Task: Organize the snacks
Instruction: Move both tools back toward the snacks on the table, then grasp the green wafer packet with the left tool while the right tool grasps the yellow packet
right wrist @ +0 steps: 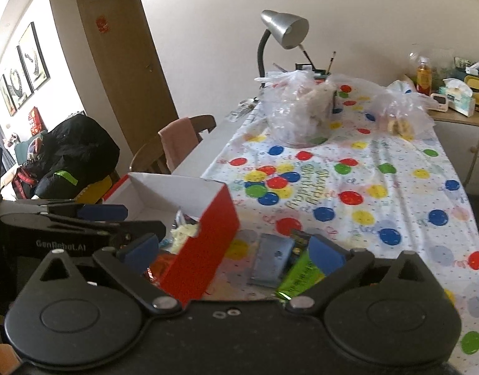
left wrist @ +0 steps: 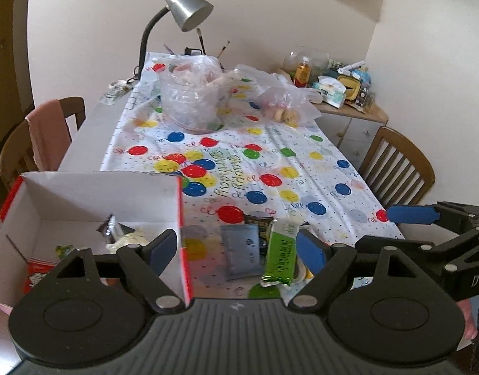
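The snacks still out of the red-and-white cardboard box (left wrist: pixel 174 206) are three flat packets near the table's near edge: a grey-blue pouch (left wrist: pixel 242 251), a dark wrapper (left wrist: pixel 262 228) partly under it, and a green foil bar (left wrist: pixel 281 254). They lie just right of the box's right wall, long axes running away from the near edge. The left gripper (left wrist: pixel 236 248) stands wide and empty, the pouch framed between its blue pads. The right gripper (right wrist: pixel 233 250), equally wide and empty, hangs nearest the green bar.

open red box (left wrist: pixel 83 200) holding snacks, green (left wrist: pixel 280 257) and blue packets (left wrist: pixel 242 254) just beside
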A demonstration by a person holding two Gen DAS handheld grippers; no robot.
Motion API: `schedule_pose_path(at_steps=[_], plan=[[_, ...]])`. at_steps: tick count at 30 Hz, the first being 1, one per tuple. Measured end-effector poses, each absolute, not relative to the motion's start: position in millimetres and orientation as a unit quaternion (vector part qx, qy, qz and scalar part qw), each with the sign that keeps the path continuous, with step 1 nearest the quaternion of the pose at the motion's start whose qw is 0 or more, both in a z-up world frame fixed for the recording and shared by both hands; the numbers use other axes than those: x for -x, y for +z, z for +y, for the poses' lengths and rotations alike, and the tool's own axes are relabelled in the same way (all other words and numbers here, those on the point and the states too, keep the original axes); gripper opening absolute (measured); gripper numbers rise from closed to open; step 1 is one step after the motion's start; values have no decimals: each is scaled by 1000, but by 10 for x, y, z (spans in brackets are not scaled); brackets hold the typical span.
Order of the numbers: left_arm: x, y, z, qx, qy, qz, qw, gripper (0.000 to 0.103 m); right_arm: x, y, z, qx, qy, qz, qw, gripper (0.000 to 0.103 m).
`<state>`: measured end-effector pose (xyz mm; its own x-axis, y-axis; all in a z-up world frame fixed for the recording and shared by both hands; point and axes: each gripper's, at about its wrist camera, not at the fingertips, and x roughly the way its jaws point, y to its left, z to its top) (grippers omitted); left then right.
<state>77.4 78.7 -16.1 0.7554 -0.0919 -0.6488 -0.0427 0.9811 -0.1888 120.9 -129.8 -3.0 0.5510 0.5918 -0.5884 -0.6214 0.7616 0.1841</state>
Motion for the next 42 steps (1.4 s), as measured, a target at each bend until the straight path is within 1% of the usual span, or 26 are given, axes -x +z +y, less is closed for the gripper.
schedule_pose_path(at_steps=[7,18,30,36,38,42], plan=[[-1004,-328,478,89,-17,367,926,84,-1444,-118,-1731,24,312,338,888,103],[-1435,-808,41,68,-40,412,908,84,-1993,-545,-2213,49,278,390,876,103],[-1870,-1210,-136,42,-52,457,887,83,-2343,-1034,-2267,84,292,436,847,100],[-2038,-1334,-160,40,-61,477,876,73,-2376,-1264,-2087,106,319,458,823,94],[-2091,-1373,-150,46,-65,485,871,64,-2388,-1335,-2039,106,324,467,816,91],[-2183,-1429,-134,50,-71,495,865,62,-2389,-1433,-1949,109,333,480,804,84]])
